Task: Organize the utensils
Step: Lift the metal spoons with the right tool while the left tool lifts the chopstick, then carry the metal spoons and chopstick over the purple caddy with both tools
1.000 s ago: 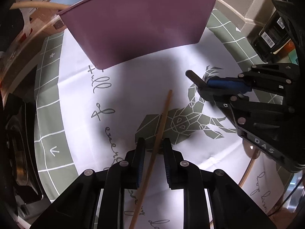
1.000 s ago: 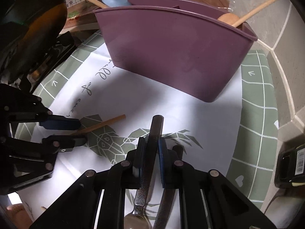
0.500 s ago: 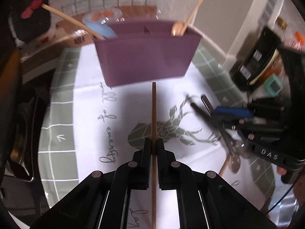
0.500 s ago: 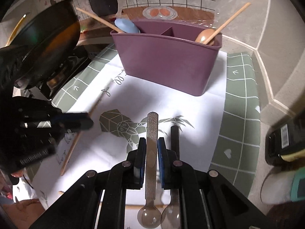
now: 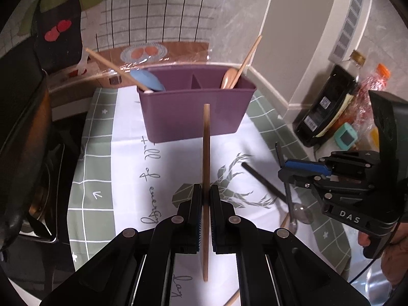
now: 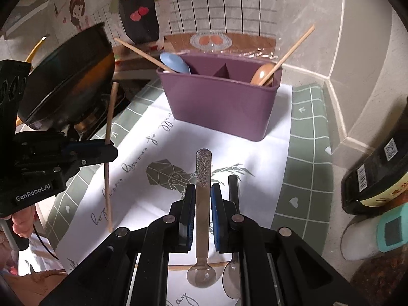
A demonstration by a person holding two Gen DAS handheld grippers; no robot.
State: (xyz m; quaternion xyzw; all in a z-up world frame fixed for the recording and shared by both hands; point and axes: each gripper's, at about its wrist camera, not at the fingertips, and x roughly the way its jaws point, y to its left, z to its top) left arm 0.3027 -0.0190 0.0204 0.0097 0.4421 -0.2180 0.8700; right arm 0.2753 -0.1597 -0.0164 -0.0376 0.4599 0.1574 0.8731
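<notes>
Both grippers have risen since a second ago, when they were low over the printed mat [image 5: 102,132] with the purple caddy [image 5: 193,117] looming close; now they hover in front of the caddy, and its open top shows.

The left gripper [image 5: 206,191] is closed on a wooden chopstick [image 5: 206,137], which stands clear of the mat with its far tip pointing at the caddy's front wall. The right gripper [image 6: 203,190] is closed on the flat handle of a metal spoon [image 6: 202,178], handle toward the caddy and bowl hanging back under the fingers.

The caddy has three pockets. In the left pocket sit a blue spoon [image 6: 174,62] and a wooden stick; the right pocket holds a wooden spoon [image 6: 262,74] with another stick; the middle pocket looks empty from here. On the mat in front of the caddy lies a second spoon with a dark handle [image 6: 233,191], just beside the one held, and another chopstick [image 6: 153,267] lies nearer the camera.

Judging by this, the step in hand is carrying the picked-up pieces to the caddy. Next, each piece needs lifting above the rim, tipping upright over a pocket and releasing only once the lower end is inside. The long chopstick could catch the rim or tip the light caddy if it goes in at a slant.
</notes>
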